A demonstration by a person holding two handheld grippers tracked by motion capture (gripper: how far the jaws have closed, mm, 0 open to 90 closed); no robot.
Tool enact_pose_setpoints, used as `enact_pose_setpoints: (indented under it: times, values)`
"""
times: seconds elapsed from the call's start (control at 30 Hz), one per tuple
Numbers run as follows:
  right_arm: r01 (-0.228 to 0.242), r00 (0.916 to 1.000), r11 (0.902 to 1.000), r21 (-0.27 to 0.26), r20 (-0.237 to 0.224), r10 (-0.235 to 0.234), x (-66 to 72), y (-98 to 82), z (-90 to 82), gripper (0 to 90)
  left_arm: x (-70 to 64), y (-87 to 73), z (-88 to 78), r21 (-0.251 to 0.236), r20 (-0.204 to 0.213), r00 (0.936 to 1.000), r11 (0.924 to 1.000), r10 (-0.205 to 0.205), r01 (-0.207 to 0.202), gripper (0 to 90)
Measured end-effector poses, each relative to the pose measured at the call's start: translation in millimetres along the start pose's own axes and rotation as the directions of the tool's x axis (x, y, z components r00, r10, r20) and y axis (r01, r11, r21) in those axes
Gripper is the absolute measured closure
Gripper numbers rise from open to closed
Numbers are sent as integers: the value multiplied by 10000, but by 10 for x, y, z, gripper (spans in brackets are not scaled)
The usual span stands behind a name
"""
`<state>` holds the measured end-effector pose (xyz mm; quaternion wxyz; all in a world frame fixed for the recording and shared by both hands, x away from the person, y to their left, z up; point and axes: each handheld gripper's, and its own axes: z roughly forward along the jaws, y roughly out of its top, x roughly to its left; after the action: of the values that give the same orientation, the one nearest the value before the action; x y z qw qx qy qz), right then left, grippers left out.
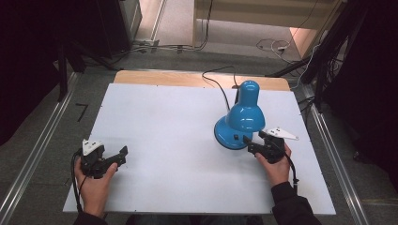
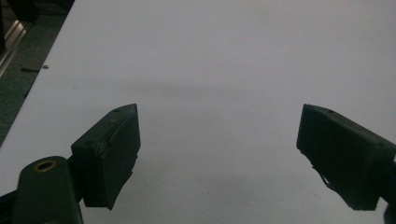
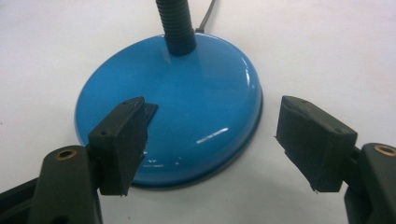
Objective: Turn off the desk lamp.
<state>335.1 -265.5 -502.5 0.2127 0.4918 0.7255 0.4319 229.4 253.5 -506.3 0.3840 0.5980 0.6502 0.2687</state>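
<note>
Blue desk lamp (image 1: 240, 123) stands on the white table (image 1: 164, 126), right of centre, shade bent down over its round base (image 3: 187, 107), black cord (image 1: 218, 84) trailing off the far edge. Right gripper (image 3: 210, 140) sits at the base's near rim, jaws spread wide with one jaw over the base by its small black switch (image 3: 150, 112), gripping nothing. Left gripper (image 2: 217, 154) rests well to the lamp's left on bare table, jaws wide apart and empty.

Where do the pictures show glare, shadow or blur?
High view: dark room edges, sheen on the blue lamp's shade. Left gripper view: faint soft shadow across the white table. Right gripper view: thin white glints on the lamp base; the near fingers look slightly soft.
</note>
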Motion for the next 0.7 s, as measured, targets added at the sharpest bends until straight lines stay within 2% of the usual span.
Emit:
enact_pose_setpoints:
  times: [0.2, 0.7]
  values:
    - [-94, 9999, 10000, 2, 78, 94, -83, -25, -59, 225, -3, 0, 1, 12, -6, 10000, 10000, -5, 5, 141]
    - [-148, 9997, 9998, 143, 187, 145, -181, -99, -247, 205, -18, -3, 0, 7, 3, 10000, 10000, 1, -1, 142]
